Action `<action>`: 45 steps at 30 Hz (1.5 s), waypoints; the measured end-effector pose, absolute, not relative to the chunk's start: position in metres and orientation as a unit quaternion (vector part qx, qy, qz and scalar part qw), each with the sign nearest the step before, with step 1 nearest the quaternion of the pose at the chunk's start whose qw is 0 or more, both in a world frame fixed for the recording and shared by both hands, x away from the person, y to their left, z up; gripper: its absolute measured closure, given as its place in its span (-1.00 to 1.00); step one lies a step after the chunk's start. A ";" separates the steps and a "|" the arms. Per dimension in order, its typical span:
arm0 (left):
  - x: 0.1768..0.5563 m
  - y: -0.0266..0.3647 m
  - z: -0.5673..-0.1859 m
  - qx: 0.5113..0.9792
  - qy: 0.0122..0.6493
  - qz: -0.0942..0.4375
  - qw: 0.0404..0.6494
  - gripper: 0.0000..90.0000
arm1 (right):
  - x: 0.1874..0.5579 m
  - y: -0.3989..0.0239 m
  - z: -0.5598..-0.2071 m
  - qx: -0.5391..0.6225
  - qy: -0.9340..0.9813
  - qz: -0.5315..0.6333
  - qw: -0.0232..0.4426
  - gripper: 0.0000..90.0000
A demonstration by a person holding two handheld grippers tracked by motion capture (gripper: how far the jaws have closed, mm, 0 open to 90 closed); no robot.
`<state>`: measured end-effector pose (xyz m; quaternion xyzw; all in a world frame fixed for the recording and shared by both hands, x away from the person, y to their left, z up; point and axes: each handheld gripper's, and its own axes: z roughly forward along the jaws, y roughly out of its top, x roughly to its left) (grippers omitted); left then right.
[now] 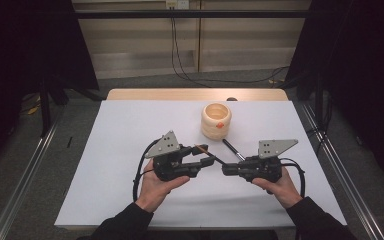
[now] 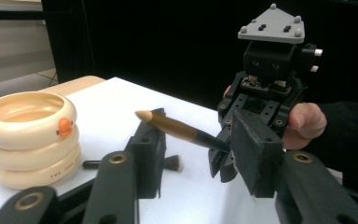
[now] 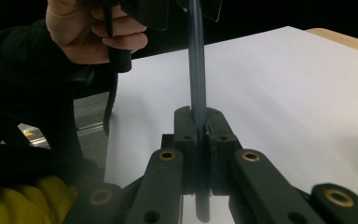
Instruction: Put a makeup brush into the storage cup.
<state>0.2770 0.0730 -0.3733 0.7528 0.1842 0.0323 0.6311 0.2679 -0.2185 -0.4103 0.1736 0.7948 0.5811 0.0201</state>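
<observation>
The right gripper (image 1: 226,170) pinches a brush (image 2: 177,129) mid-table, long axis level, tan tip toward ten o'clock between the wide-spread left gripper (image 1: 211,159) jaws; cream holder (image 1: 216,120) at twelve.

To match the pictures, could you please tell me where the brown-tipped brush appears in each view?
High view: brush at centre, below the ringed cup.
Left gripper view: centre, slanting up-left from the right tool.
Right gripper view: dark shaft rising centrally from shut jaws.
Shared landmark: white mat.
</observation>
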 end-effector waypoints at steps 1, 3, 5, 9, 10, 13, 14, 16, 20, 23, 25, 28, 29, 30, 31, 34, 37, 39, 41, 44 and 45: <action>0.277 0.074 -0.373 0.753 0.185 0.030 0.631 0.28 | 0.268 -0.218 -0.410 0.173 0.795 0.581 0.020 0.89; 0.276 0.074 -0.372 0.753 0.183 0.030 0.631 0.34 | 0.268 -0.218 -0.411 0.172 0.796 0.581 0.019 0.89; 0.277 0.076 -0.372 0.752 0.186 0.025 0.633 0.41 | 0.267 -0.216 -0.412 0.168 0.797 0.579 0.017 0.89; 0.277 0.077 -0.371 0.748 0.185 0.013 0.637 0.54 | 0.267 -0.215 -0.412 0.165 0.799 0.577 0.017 0.89; 0.277 0.078 -0.371 0.748 0.185 0.014 0.638 0.57 | 0.267 -0.214 -0.413 0.163 0.799 0.579 0.013 0.89; 0.277 0.078 -0.370 0.743 0.181 0.010 0.644 0.66 | 0.266 -0.213 -0.413 0.162 0.799 0.579 0.012 0.89; 0.277 0.079 -0.369 0.744 0.181 0.008 0.643 0.66 | 0.266 -0.212 -0.412 0.160 0.799 0.580 0.012 0.89; 0.277 0.079 -0.369 0.744 0.182 0.006 0.642 0.68 | 0.266 -0.211 -0.413 0.160 0.800 0.578 0.012 0.89; 0.277 0.079 -0.368 0.743 0.175 -0.005 0.646 0.74 | 0.266 -0.211 -0.414 0.160 0.801 0.577 0.011 0.87; 0.275 0.077 -0.365 0.742 0.167 -0.016 0.650 0.80 | 0.266 -0.211 -0.414 0.161 0.799 0.579 0.010 0.84; 0.273 0.076 -0.364 0.743 0.163 -0.017 0.649 0.84 | 0.267 -0.211 -0.415 0.161 0.799 0.579 0.008 0.82; 0.271 0.075 -0.362 0.745 0.156 -0.017 0.649 0.87 | 0.267 -0.211 -0.415 0.160 0.800 0.578 0.006 0.80; 0.271 0.075 -0.362 0.745 0.157 -0.016 0.648 0.87 | 0.267 -0.211 -0.415 0.162 0.800 0.578 0.008 0.79; 0.270 0.075 -0.362 0.744 0.159 -0.017 0.649 0.87 | 0.267 -0.211 -0.415 0.159 0.800 0.579 0.007 0.79; 0.270 0.074 -0.362 0.740 0.158 -0.020 0.653 0.87 | 0.267 -0.211 -0.415 0.159 0.799 0.580 0.007 0.78; 0.270 0.075 -0.362 0.745 0.158 -0.016 0.647 0.87 | 0.267 -0.212 -0.414 0.157 0.797 0.583 0.004 0.71; 0.271 0.074 -0.363 0.743 0.167 -0.020 0.647 0.87 | 0.267 -0.213 -0.413 0.160 0.795 0.585 0.005 0.56; 0.271 0.074 -0.363 0.743 0.167 -0.020 0.648 0.87 | 0.267 -0.212 -0.414 0.160 0.796 0.584 0.004 0.38; 0.271 0.075 -0.362 0.744 0.164 -0.021 0.648 0.87 | 0.267 -0.211 -0.414 0.160 0.796 0.583 0.004 0.21; 0.271 0.075 -0.362 0.743 0.164 -0.022 0.649 0.87 | 0.266 -0.211 -0.414 0.164 0.795 0.584 0.009 -0.13; 0.272 0.075 -0.362 0.742 0.161 -0.023 0.650 0.87 | 0.266 -0.212 -0.414 0.165 0.793 0.586 0.009 -0.23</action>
